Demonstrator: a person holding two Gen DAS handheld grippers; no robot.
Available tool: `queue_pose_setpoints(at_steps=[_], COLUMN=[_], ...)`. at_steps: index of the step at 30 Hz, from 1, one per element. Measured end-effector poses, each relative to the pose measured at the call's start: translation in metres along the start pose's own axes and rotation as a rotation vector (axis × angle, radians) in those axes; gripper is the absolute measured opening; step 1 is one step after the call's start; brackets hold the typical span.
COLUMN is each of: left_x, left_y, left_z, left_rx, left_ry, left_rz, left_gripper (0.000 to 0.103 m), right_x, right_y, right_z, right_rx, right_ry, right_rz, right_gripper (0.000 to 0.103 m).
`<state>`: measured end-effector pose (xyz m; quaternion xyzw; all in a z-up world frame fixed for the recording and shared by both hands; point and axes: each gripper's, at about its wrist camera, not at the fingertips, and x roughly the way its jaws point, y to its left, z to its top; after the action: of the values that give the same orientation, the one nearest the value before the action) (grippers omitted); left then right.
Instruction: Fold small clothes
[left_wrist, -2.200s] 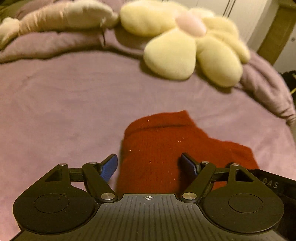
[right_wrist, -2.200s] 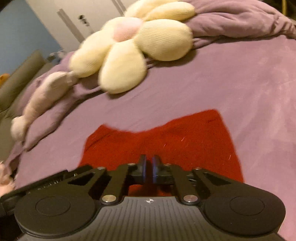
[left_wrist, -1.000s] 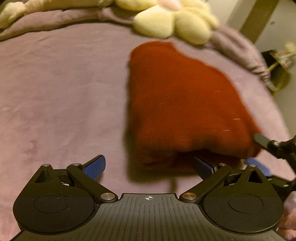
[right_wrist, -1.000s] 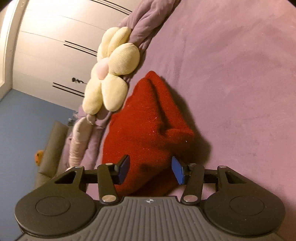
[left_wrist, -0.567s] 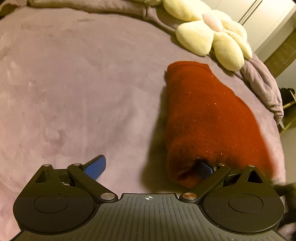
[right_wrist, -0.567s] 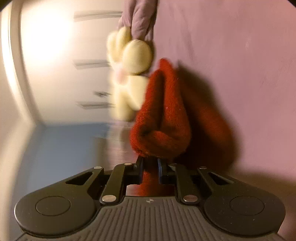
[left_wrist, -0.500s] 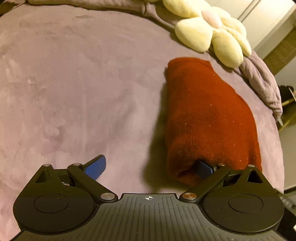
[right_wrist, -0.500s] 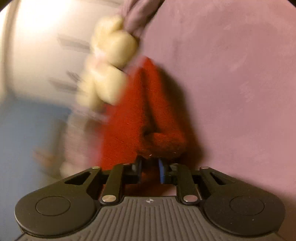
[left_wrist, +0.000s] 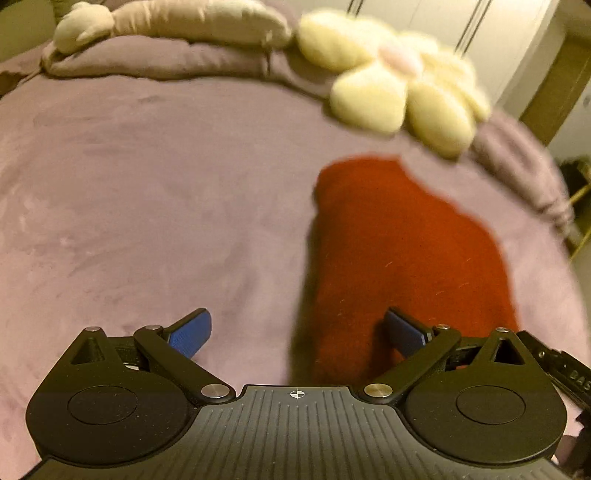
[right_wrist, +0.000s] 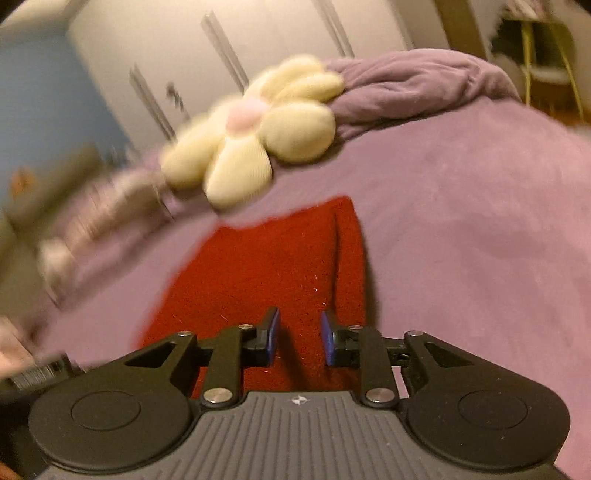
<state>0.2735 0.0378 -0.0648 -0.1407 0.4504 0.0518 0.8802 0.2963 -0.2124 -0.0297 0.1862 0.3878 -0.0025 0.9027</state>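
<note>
A folded red knit garment lies on the purple bedspread, right of centre in the left wrist view. My left gripper is wide open over the garment's near left edge, holding nothing. In the right wrist view the red garment lies flat, with a folded ridge along its right side. My right gripper is partly open just above its near end and holds nothing.
A cream flower-shaped cushion lies beyond the garment, and it shows in the right wrist view too. A bunched purple blanket and a long beige plush line the bed's far edge. White wardrobe doors stand behind.
My right gripper, shut on the garment's end half a second ago, has opened and let it go; the garment now lies flat. My left gripper stayed open and its view tilted up.
</note>
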Motion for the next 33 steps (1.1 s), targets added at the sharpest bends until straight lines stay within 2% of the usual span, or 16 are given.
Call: queue_pose_setpoints(at_steps=[1, 3, 8, 11, 13, 17, 20, 22, 27, 31, 33], left_x=[0.005, 0.01, 0.007, 0.002, 0.003, 0.006, 0.013, 0.007, -0.008, 0.007, 0.024], left_y=[-0.001, -0.001, 0.003, 0.002, 0.004, 0.005, 0.01, 0.017, 0.02, -0.01, -0.032], left_z=[0.0, -0.002, -0.005, -0.006, -0.006, -0.007, -0.009, -0.005, 0.031, 0.06, 0.069], left_rx=[0.01, 0.041, 0.071, 0.081, 0.075, 0.113, 0.156, 0.134, 0.047, 0.094, 0.152], left_ry=[0.001, -0.006, -0.019, -0.026, -0.017, -0.002, 0.036, 0.029, -0.04, -0.043, -0.046], left_rz=[0.006, 0.022, 0.037, 0.061, 0.06, 0.102, 0.141, 0.114, 0.044, 0.018, 0.052], left_gripper=[0.103, 0.103, 0.103, 0.103, 0.103, 0.103, 0.102, 0.102, 0.102, 0.102, 0.102], right_x=[0.01, 0.021, 0.017, -0.004, -0.013, 0.011, 0.014, 0.006, -0.008, 0.026, 0.05], right_y=[0.003, -0.002, -0.008, 0.003, 0.013, 0.016, 0.016, 0.022, 0.024, 0.036, 0.044], right_z=[-0.001, -0.009, -0.008, -0.005, -0.011, -0.029, -0.033, -0.025, 0.01, 0.043, 0.053], right_rx=[-0.032, -0.036, -0.034, -0.027, -0.078, -0.166, -0.201, -0.211, -0.121, -0.109, -0.142], right_ry=[0.035, 0.078, 0.089, 0.031, -0.003, 0.082, 0.089, 0.112, 0.054, 0.084, 0.094], right_rz=[-0.048, -0.08, -0.082, -0.024, -0.005, -0.09, -0.117, -0.133, -0.082, -0.061, -0.102], right_gripper=[0.022, 0.022, 0.026, 0.023, 0.023, 0.023, 0.023, 0.023, 0.023, 0.023, 0.023])
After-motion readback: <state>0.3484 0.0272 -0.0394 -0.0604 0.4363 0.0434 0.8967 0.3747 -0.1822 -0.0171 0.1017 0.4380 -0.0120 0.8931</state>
